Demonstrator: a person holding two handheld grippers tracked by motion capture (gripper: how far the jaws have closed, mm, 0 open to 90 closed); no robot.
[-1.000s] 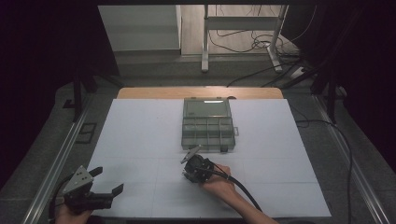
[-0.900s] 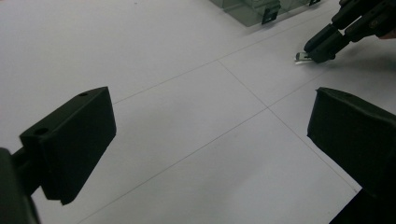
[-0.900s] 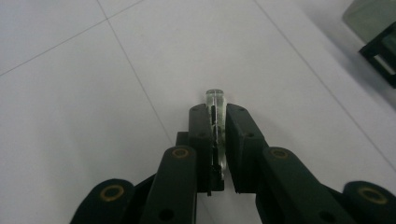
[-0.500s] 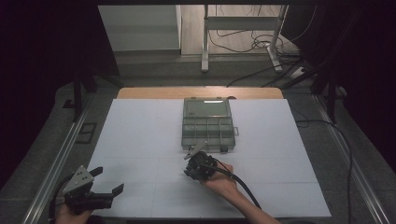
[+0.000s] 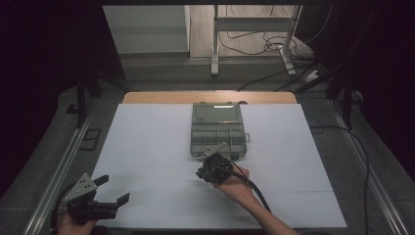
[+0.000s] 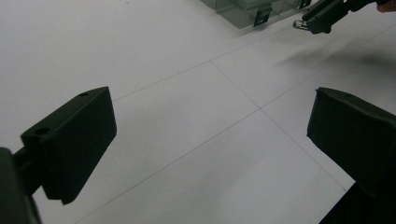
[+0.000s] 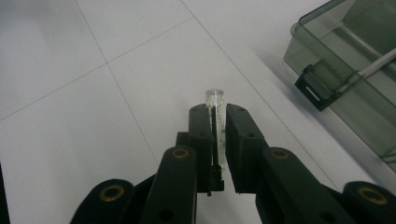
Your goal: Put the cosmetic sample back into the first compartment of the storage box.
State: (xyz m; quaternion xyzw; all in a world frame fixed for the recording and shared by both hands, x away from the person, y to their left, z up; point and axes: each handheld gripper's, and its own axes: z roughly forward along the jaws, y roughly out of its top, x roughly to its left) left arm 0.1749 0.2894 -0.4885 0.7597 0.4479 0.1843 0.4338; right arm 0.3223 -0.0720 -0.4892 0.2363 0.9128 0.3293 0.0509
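A small clear tube stands pinched between the pads of my right gripper, its top poking above the jaws. That gripper hovers over the white sheet just in front of a smoky clear compartment box with a black latch. The box's near corner lies to the right of the jaws. My left gripper rests at the sheet's near left corner, its jaws wide apart over bare paper with nothing between them. It sees the right gripper and the box far off.
A white sheet with thin fold lines covers the table. A wooden strip runs along its far edge. Metal rails flank both sides. Cables lie on the floor beyond, and a black cable trails from the right gripper.
The right gripper has risen a little and drifted toward the box, still holding the tube. The left gripper has stayed put.
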